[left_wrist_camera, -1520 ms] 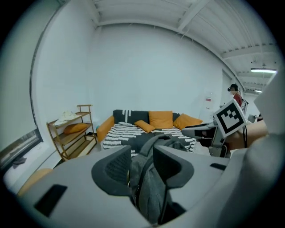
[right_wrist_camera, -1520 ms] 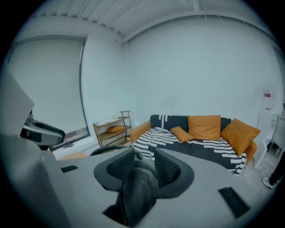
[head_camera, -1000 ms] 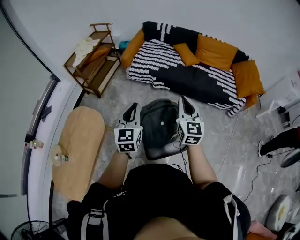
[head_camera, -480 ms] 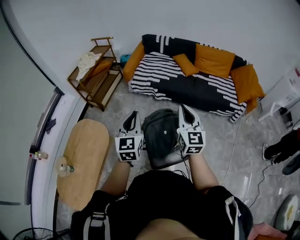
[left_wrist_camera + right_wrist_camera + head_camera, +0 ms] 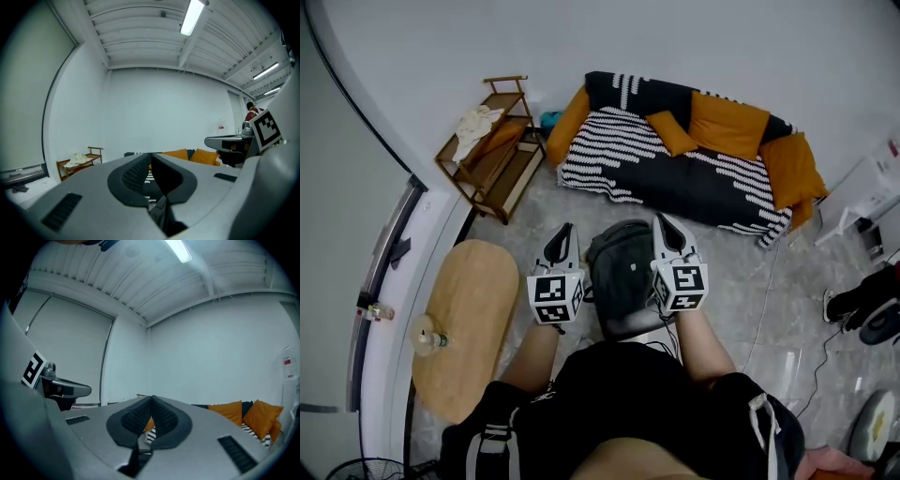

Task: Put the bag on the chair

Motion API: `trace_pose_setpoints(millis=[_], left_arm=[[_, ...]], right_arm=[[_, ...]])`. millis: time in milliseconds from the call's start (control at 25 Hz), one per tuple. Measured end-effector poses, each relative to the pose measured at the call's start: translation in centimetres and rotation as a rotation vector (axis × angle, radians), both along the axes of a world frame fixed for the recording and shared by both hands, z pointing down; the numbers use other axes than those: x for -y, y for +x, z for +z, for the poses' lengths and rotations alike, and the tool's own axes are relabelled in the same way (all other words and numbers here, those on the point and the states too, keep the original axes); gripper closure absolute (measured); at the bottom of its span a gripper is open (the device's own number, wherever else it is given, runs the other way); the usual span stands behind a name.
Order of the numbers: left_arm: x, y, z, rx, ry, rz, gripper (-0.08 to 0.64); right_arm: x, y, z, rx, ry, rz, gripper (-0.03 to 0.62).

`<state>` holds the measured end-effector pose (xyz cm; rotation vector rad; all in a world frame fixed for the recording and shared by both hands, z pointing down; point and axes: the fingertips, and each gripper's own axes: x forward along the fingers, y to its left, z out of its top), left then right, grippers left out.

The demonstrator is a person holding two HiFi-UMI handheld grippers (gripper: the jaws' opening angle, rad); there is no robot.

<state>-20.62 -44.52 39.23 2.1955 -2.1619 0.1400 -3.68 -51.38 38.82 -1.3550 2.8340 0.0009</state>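
Black cloth of the person's shirt (image 5: 628, 403) fills the nearest part of the head view, with both bare forearms reaching forward from it. The left hand-held gripper (image 5: 566, 234) is clenched, its ribbed dark pads pressed together with nothing caught between them. The right hand-held gripper (image 5: 663, 225) is likewise clenched and empty (its own view shows only a sliver of striped sofa below the meeting pads). Both are white with a black-and-white marker cube at the back, and they point away from the person at much the same height.

Between the two, just beside each, sits the dark grey backpack-style bag (image 5: 623, 262). It rests on the black-seated chair (image 5: 630, 324), whose seat edge shows on the near side of the bag. Neither hand-held gripper has hold of it.

To the left lies an oval light-wood worktop (image 5: 464, 300) carrying a clear plastic bottle (image 5: 427, 337) near its near end. Grey mottled stone floor (image 5: 741, 281) spreads around the chair.

Farther off on the left stands a slanted brown wooden rack (image 5: 492, 150) with a pale crumpled cloth (image 5: 473, 120) on top. Beside it, a black-and-white striped sofa (image 5: 675, 169) holds several orange cushions (image 5: 727, 117) and backs onto the plain white wall (image 5: 581, 37).
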Motion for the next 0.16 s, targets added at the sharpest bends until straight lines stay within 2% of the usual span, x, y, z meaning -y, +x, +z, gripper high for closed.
trace_pose_setpoints(millis=[160], left_arm=[[0.66,-0.95,-0.06,0.004,-0.012,-0.01,0.523]], right_arm=[[0.63,-0.27,-0.05,0.017,-0.021,-0.003,0.58]])
